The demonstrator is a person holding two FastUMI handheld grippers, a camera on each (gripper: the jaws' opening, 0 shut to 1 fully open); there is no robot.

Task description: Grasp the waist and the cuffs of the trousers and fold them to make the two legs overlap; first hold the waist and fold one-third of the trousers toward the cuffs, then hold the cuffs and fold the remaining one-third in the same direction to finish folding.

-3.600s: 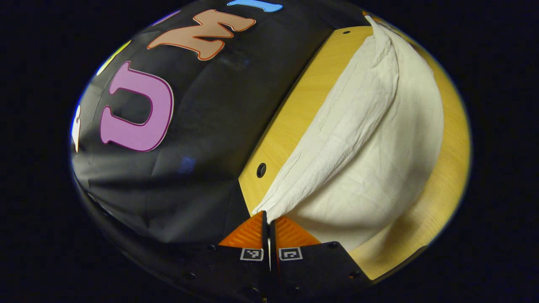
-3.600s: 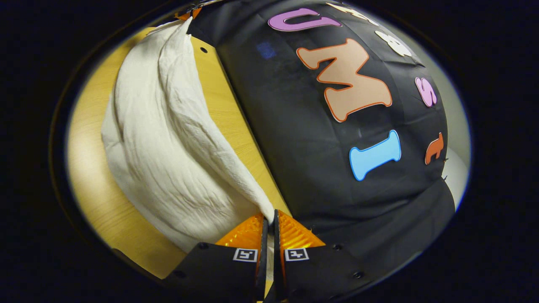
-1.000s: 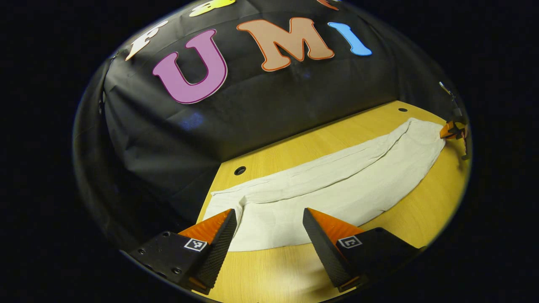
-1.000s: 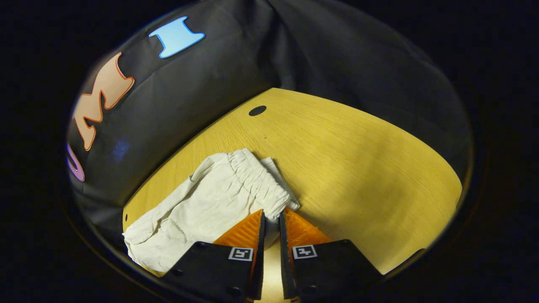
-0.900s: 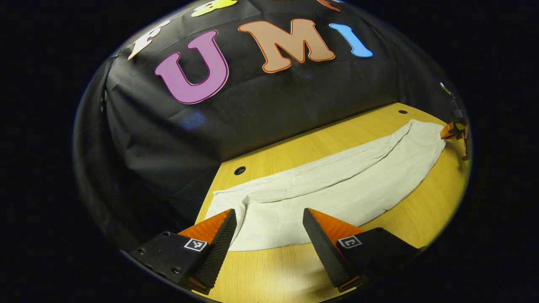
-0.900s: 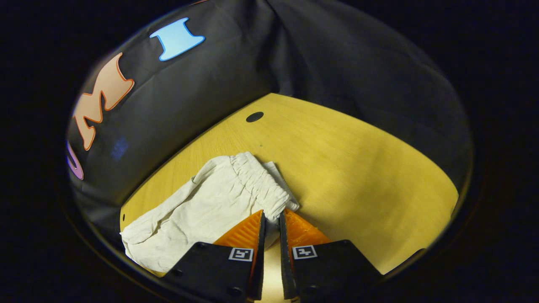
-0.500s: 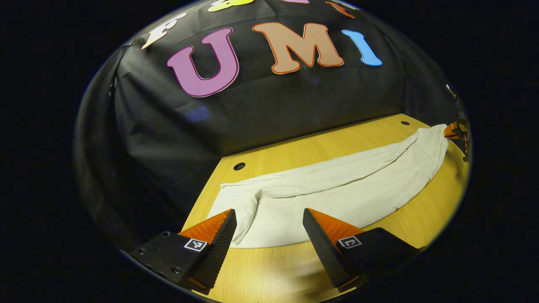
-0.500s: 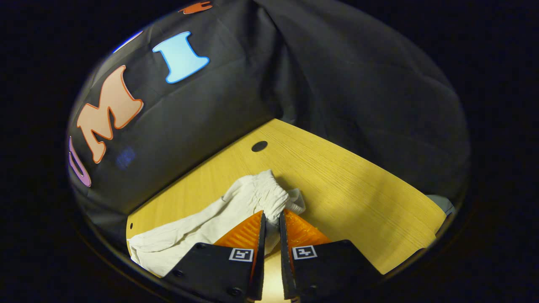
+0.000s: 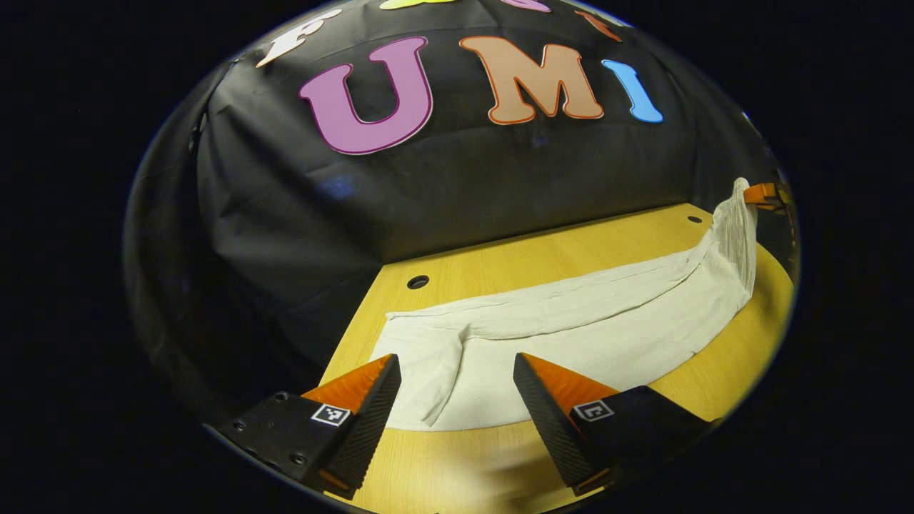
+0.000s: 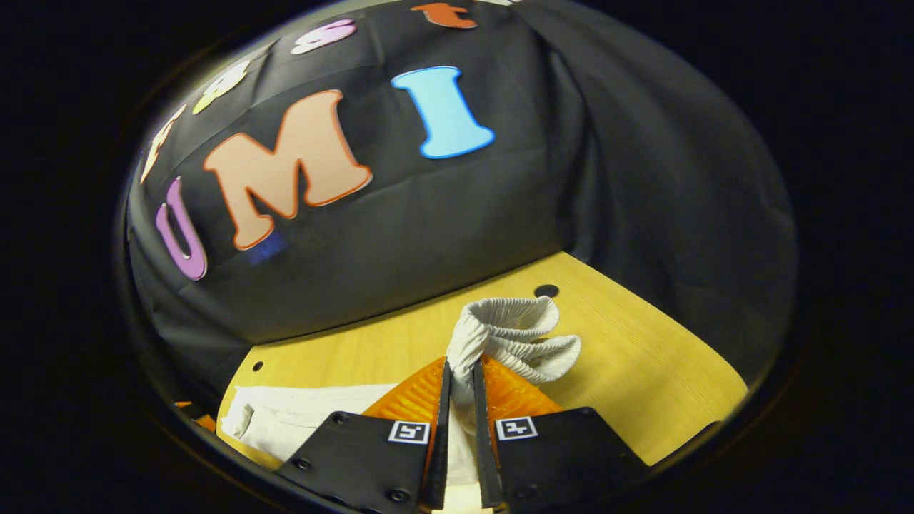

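Lying along the surface (image 9: 500,257), one pair of trousers (image 9: 571,321) has its waist (image 10: 510,335) raised. Right tongs (image 10: 457,378) pinch the waist; left tongs (image 9: 457,378) gape above the cuffs (image 9: 421,357), grasping nothing.

off-white trousers (image 9: 571,328), yellow wood-grain table (image 9: 500,264)

Trousers (image 9: 571,321): lengthwise on the table (image 9: 514,264). Cuffs (image 9: 418,357): flat, before the left tool (image 9: 457,400). Waist (image 10: 510,332): raised off the table, in the right tool (image 10: 458,389), far right end.

Left tongs (image 9: 457,389) spread, right tongs (image 10: 458,389) pinched closed
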